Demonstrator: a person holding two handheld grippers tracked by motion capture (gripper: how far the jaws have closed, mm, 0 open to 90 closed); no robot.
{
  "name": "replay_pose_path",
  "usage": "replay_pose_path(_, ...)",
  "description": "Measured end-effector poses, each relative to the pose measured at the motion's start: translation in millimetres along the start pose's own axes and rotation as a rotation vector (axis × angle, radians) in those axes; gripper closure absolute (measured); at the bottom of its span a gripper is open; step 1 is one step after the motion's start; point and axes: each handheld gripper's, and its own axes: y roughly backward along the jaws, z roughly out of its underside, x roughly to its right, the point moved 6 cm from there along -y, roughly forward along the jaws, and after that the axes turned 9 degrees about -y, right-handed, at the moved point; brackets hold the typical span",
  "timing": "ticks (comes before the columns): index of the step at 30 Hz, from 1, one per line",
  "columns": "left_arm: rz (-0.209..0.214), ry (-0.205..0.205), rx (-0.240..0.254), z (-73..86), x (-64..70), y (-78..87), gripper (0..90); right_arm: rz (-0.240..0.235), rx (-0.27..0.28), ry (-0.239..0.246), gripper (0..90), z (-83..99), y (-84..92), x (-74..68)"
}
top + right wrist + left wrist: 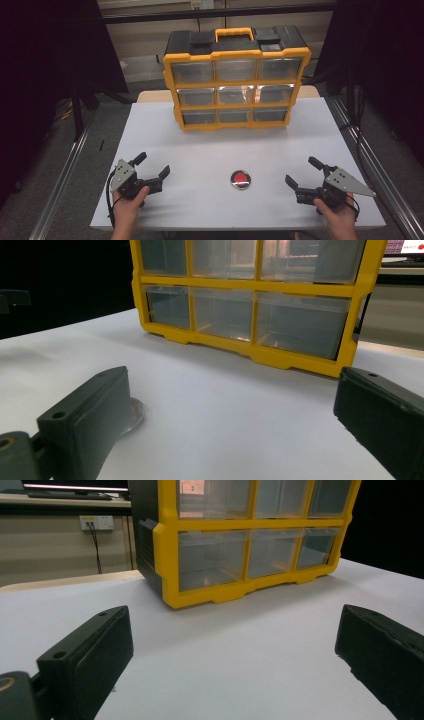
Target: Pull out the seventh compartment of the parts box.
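Both my grippers rest open on the white tabletop [210,150].
Left gripper [152,167], right gripper [302,172]: empty; round red-topped metal disc [240,179] between them, yellow clear-drawered organiser [235,80] beyond.

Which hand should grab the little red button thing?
Probably right: the right gripper is open and aims toward the red disc, slightly nearer than the open left gripper.

A white surface [210,150] rests on a pale wooden tabletop whose edge shows behind it. Black curtains [45,60] hang at both sides. Grey floor [100,125] lies around, with metal rails [65,170] along either side. The beige back wall [60,550] carries a white power socket [96,523] with cables plugged in.
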Motion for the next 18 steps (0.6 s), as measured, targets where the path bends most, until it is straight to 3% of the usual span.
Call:
replay_pose_path(5, -0.002, 0.01, -0.002, -1.0, 1.8, -3.2, 1.2, 0.003, 0.002, -0.002, 1.5, -0.4, 0.5, 0.5)
replay_pose_path(18, -0.057, 0.018, 0.005, -15.1, 6.8, -25.1, 1.2, 0.018, 0.006, -0.005, 1.7, 0.4, 4.1, 3.3)
